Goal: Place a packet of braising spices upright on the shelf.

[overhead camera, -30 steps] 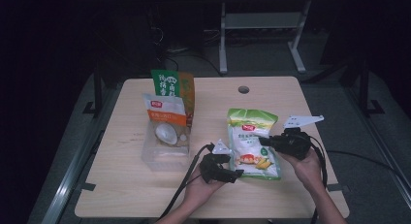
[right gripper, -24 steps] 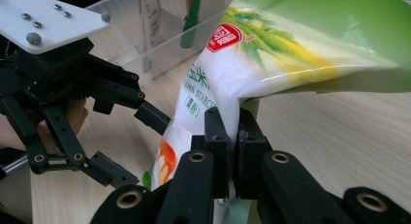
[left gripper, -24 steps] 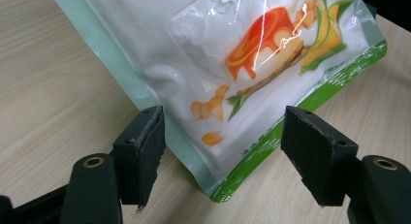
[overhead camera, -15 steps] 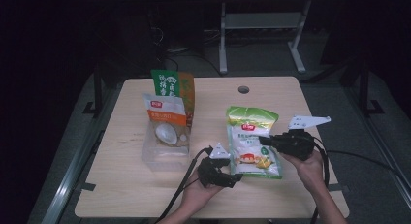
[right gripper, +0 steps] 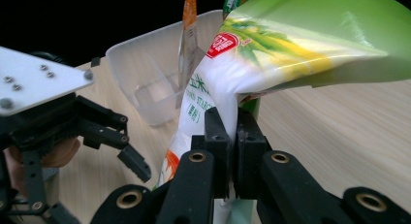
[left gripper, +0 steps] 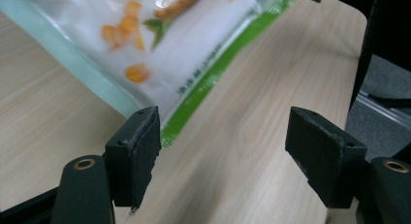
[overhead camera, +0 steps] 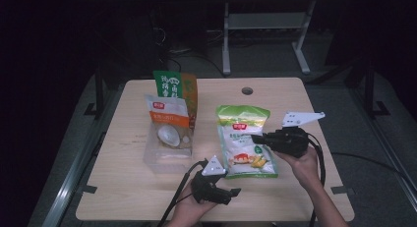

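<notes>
Right gripper (right gripper: pixel 231 136) clamped on the starch bag (overhead camera: pixel 244 138) (edge pinched); left gripper (left gripper: pixel 228 151) jaws apart beside it.

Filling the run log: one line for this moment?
right gripper: shut on starch bag | left gripper: open, at bag's corner | clear tub: untouched

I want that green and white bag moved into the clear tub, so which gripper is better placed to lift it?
Probably the right gripper: its jaws are shut on the bag edge. The left gripper is open beside the bag's corner.
</notes>
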### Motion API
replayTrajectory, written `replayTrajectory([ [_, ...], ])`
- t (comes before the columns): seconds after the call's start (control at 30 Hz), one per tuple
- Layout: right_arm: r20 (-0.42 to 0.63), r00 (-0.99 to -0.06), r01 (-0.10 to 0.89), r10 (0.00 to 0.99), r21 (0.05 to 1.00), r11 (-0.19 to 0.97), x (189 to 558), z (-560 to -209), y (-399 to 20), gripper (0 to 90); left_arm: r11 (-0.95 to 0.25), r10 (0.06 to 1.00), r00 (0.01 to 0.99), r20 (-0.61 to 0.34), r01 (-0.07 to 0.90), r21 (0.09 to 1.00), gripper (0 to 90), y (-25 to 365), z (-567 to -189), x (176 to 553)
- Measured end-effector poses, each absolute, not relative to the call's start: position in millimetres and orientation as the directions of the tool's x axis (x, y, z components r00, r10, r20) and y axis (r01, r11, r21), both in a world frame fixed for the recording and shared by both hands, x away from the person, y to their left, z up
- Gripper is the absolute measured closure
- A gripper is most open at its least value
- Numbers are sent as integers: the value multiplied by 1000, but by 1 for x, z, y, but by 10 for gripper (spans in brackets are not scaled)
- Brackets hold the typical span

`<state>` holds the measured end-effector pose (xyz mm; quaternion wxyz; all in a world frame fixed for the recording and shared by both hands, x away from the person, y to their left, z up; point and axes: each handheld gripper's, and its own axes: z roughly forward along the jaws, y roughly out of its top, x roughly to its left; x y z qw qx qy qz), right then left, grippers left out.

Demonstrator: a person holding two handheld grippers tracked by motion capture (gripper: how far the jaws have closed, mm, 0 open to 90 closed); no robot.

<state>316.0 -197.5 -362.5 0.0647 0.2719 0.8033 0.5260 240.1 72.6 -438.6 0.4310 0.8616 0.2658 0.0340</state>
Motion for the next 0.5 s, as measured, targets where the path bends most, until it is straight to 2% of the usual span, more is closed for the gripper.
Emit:
replayTrajectory([
  [0.5,143,-887,297,438,905,304,319,-346,-161,867,-516,437,881,-182,411,751,273,78,-443,217],
])
